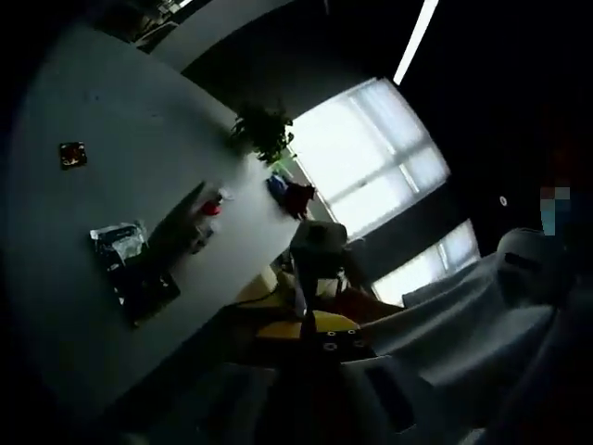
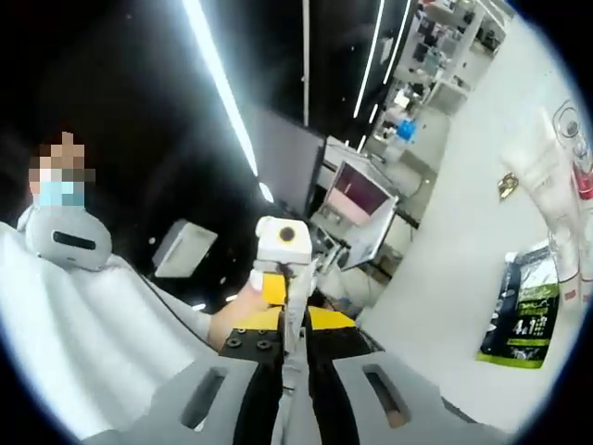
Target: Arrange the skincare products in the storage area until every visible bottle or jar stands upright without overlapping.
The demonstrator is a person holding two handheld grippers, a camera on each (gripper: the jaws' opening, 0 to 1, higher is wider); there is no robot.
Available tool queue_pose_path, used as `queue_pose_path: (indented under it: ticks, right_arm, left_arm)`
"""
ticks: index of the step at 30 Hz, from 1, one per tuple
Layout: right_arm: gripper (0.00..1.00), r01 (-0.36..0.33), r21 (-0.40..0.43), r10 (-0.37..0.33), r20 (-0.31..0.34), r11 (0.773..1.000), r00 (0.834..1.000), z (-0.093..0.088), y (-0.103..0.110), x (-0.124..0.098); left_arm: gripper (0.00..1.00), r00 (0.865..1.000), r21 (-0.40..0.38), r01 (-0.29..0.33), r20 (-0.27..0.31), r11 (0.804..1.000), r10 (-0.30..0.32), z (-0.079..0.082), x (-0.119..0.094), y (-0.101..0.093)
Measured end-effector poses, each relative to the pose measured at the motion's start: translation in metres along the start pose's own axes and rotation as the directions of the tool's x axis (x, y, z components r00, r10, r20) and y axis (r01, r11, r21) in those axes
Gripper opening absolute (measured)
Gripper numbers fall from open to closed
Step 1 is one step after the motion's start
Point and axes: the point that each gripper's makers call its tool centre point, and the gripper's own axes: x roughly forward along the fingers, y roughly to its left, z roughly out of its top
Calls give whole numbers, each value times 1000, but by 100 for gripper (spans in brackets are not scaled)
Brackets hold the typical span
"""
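Both lifted well off the counter (image 2: 435, 250), right hand-held gripper (image 2: 295, 371) clenched on nothing, left hand-held gripper (image 1: 320, 371) can't tell, pouch (image 2: 523, 315) writing unreadable.

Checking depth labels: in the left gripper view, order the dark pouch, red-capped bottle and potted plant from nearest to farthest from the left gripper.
From the left gripper:
1. dark pouch, low left on the table.
2. red-capped bottle, mid-table.
3. potted plant, far end, by the window.
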Motion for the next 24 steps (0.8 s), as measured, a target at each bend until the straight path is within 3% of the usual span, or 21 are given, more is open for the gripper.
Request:
queue_pose_path:
  ticks: [3,6,7,11,15,17,19,20,24]
  right_arm:
    - [1,0,29,0,-6,1000,1000,-1,0,0]
    - [1,29,-1,-29,8,1000,1000,2,-5,0]
    - [1,41,17,-42,27,999,999,5,-8,-1]
    - [1,68,60,-75,124,996,989,19,-13,-2]
    - [1,51,129,-81,239,990,968,33,-14,-5]
    - [1,44,165,-91,291,985,952,37,-16,-7]
    - [1,39,189,-98,310,981,946,35,-18,-8]
    - [1,48,205,-112,315,978,942,33,-21,-9]
    - [1,71,227,-143,321,971,936,28,-27,-10]
  left_arm:
    - [0,1000,-16,2,-17,1000,-2,-2,-1,2]
    - [0,1000,-1,-12,2,1000,12,1,-1,5]
    - [0,999,50,-19,42,999,17,8,-1,8]
    - [0,992,137,-18,127,990,0,17,-1,7]
    - [10,980,107,9,198,994,-30,21,4,4]
    - [7,967,97,5,252,995,-29,24,7,6]
    - [1,962,85,-15,273,996,-9,20,11,11]
    - [1,953,75,-46,303,996,22,21,12,18]
    - [1,941,15,-48,337,999,40,17,13,24]
